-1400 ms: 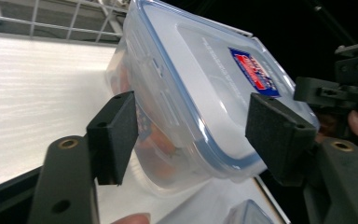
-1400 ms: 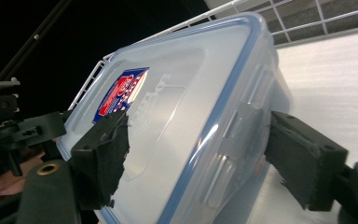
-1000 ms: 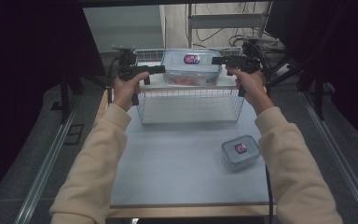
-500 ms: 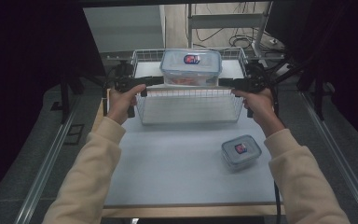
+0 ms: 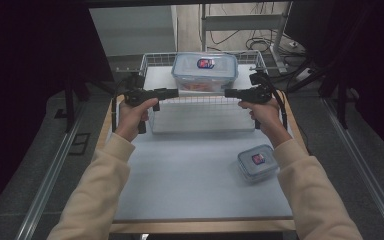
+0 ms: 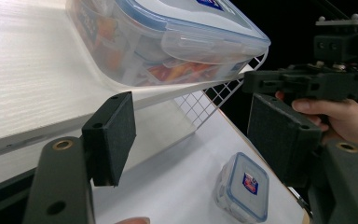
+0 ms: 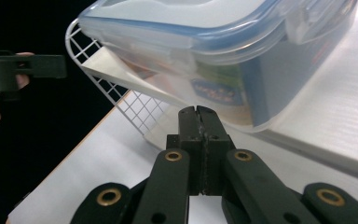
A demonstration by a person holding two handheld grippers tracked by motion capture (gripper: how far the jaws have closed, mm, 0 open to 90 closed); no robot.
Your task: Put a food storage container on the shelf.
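1. White table (image 5: 195, 175) with dark floor on both sides, and a wire basket (image 5: 152, 65) sits at its far end.
2. Big box (image 5: 205, 72) with a blue-trimmed lid rests in the basket, just beyond both sets of fingers and between them.
3. Left gripper (image 5: 172, 92) has its jaws standing wide, nothing between the pads, box just off the tips.
4. Right gripper (image 5: 228, 92) just snapped its jaws together, pads meeting with nothing between them.
5. Small box (image 5: 256, 162) lies on the table well behind the right fingers, near that sleeve.
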